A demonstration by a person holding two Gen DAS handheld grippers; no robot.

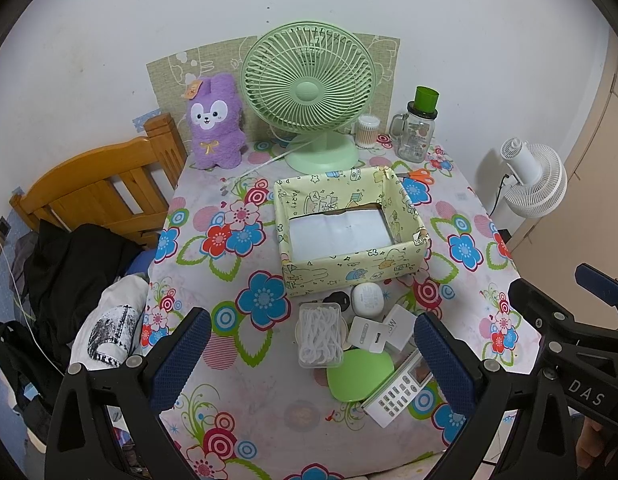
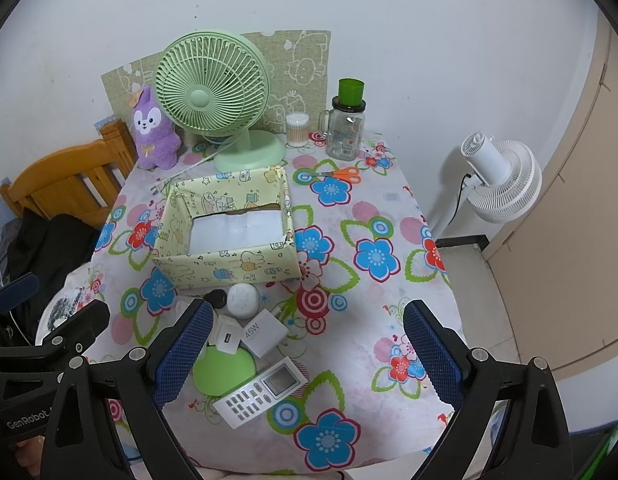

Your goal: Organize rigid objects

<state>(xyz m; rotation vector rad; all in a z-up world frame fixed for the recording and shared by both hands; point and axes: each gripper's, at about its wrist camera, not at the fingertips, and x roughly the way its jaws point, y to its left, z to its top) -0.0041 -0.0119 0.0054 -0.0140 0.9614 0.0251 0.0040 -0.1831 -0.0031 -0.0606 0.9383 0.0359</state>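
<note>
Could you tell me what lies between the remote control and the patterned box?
Two white chargers, a white round case and a green disc, clearest in the right wrist view.

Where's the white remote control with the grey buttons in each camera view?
Left wrist: remote control at lower right, beside the right fingertip.
Right wrist: remote control at lower centre, between the fingers.
Shared landmark: it overlaps the green round disc.
</note>
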